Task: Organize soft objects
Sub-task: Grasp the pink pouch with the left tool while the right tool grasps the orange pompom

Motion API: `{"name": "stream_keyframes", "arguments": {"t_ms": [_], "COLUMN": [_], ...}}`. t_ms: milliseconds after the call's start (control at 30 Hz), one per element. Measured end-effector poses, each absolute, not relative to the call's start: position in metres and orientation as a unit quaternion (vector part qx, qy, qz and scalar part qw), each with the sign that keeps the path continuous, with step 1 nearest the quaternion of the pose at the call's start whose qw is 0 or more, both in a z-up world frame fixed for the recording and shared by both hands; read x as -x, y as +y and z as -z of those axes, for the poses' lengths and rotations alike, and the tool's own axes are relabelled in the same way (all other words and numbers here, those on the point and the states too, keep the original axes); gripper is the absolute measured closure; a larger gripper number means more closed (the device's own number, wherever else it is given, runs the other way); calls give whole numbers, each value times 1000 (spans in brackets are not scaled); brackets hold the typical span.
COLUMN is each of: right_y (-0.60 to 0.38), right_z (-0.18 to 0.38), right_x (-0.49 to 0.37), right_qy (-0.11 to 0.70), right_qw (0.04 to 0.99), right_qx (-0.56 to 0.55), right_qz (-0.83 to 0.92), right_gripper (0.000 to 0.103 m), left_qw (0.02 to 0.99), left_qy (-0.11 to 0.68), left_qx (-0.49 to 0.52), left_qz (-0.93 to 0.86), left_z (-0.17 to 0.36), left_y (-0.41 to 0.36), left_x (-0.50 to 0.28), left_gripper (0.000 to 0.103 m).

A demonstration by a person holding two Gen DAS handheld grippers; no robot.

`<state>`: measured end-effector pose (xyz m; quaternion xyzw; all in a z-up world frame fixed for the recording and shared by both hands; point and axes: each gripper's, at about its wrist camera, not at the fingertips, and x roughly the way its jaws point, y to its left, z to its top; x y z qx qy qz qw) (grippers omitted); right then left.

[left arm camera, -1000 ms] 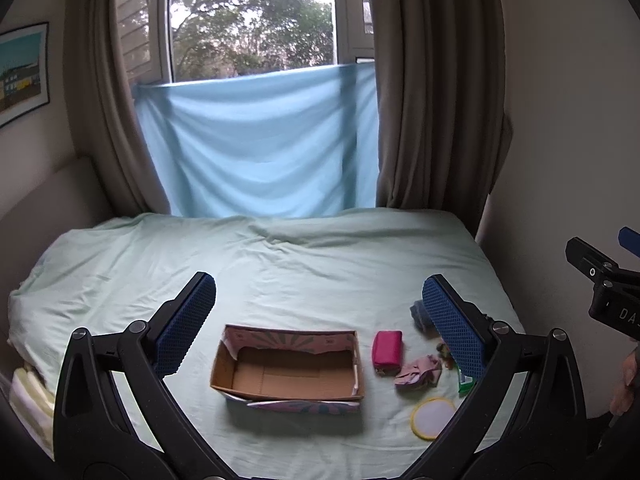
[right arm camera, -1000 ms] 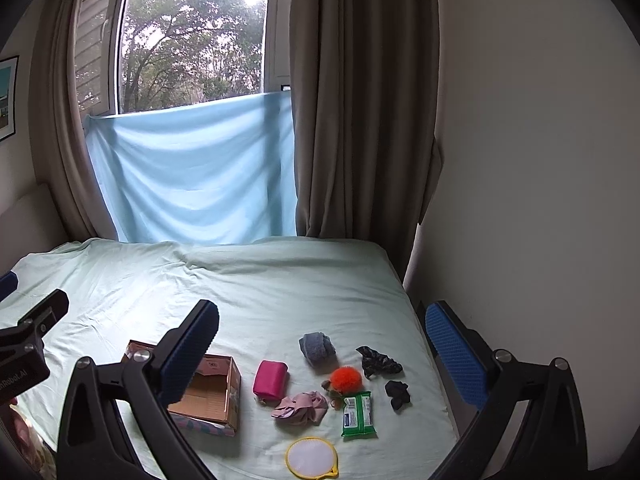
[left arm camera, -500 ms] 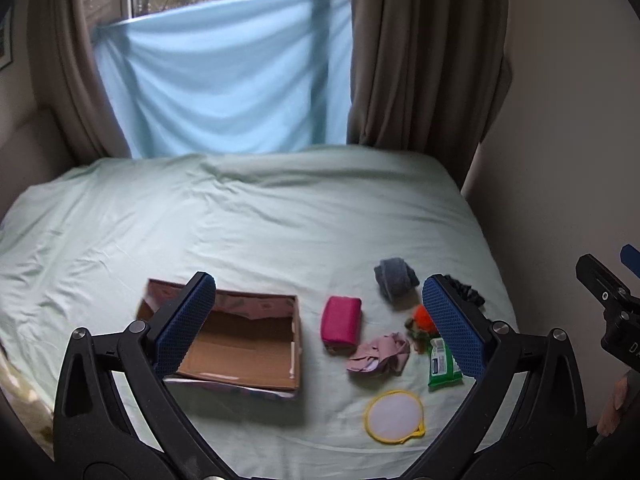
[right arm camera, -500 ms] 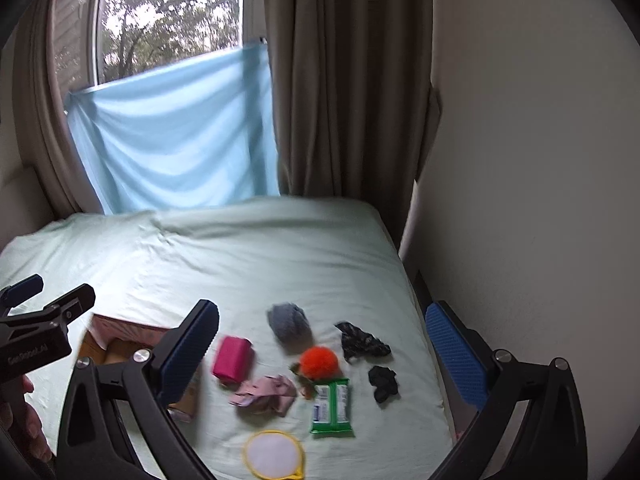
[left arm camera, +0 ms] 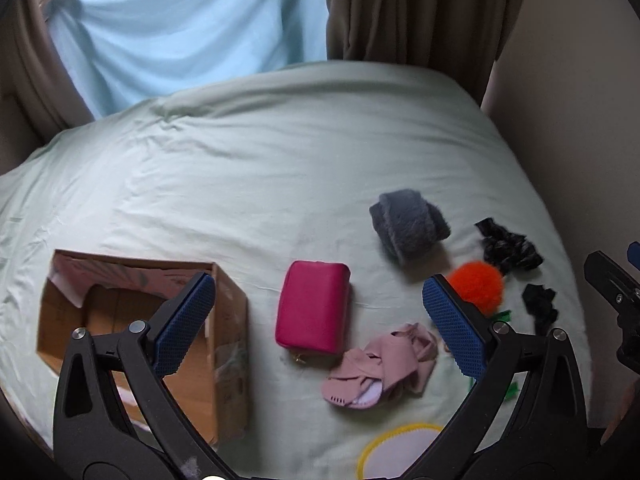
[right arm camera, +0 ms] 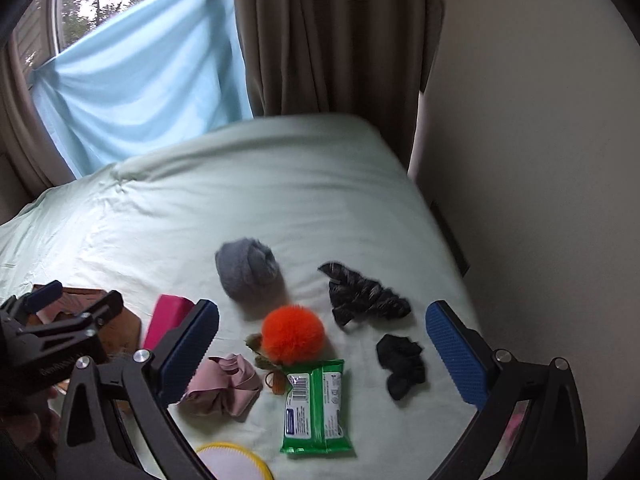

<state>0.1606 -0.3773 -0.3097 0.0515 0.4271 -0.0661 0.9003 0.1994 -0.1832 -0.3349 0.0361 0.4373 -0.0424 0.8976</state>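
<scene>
Nothing sorted yet: open cardboard box [left arm camera: 132,332] shows no soft items inside, pink zip pouch [left arm camera: 314,310], grey fuzzy roll [right arm camera: 248,268] and orange pompom [right arm camera: 292,334] lie loose on the bed [left arm camera: 248,168], left gripper [left arm camera: 320,324] and right gripper [right arm camera: 324,350] both wide, holding nothing

We read no clear text: wipes pack [right arm camera: 316,407] carries a barcode and blurred white label print; left gripper [right arm camera: 56,364] body lettering is too blurred.

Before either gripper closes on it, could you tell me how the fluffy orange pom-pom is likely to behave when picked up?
The orange pom-pom looks round and furry, so it would probably squash between the pads and weigh little. Being ball-shaped, it may roll across the bed sheet if nudged. Something small and brown seems attached to it and might dangle.
</scene>
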Motion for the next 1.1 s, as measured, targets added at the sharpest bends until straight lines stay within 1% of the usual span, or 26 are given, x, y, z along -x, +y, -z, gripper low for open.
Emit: {"name": "stream_keyframes", "arguments": {"t_ms": [200, 300, 533, 700, 733, 767, 800, 833, 867, 900, 933, 967, 1000, 1033, 1100], "right_y": [-374, -371, -366, -363, -364, -365, -366, -366, -367, -368, -368, -368, -365, -364, -363], "right_z": [370, 396, 440, 459, 461, 464, 467, 468, 471, 473, 475, 476, 475, 478, 475], "right_x": [-186, -197, -214, -220, -220, -221, -222, -224, -225, -226, -227, -226, -225, -227, -224], "right_qy": [448, 462, 480, 485, 484, 485, 488, 489, 493, 495, 496, 498, 499, 498, 499], "right_qw": [889, 882, 872, 870, 870, 869, 867, 866, 864, 862, 862, 861, 860, 861, 861], "right_qx": [-65, -63, -74, -75, -76, -80, -85, -88, -92, -95, -97, -98, -97, -95, -95], "right_qz": [61, 61, 56, 54, 54, 51, 49, 48, 47, 45, 44, 41, 40, 38, 32], "right_gripper": [0, 0, 0, 1, 4, 11, 14, 21, 27, 33, 36, 41, 46, 49, 59], "left_qw": [887, 883, 865, 852, 848, 846, 844, 843, 843, 842, 841, 840, 839, 837, 837], "left_qy": [455, 458, 491, 515, 522, 526, 531, 532, 533, 535, 537, 539, 542, 545, 546], "left_qx": [-70, -106, -105, -97, -90, -85, -77, -74, -71, -67, -64, -59, -53, -44, -37], "left_qz": [34, 18, 0, -1, 1, 4, 8, 7, 7, 6, 3, -1, -1, 2, 6], "left_z": [400, 432, 477, 501, 505, 507, 510, 510, 510, 510, 509, 508, 507, 506, 504], "left_y": [-200, -212, -208, -203, -201, -200, -198, -196, -194, -192, -190, -187, -183, -180, -175], "left_x": [-227, -236, -249, -256, -258, -259, -260, -261, -262, -263, -264, -265, -266, -268, -268], "left_gripper": [0, 0, 0, 2, 5, 6, 8, 14, 23, 28, 35, 39, 42, 45, 49]}}
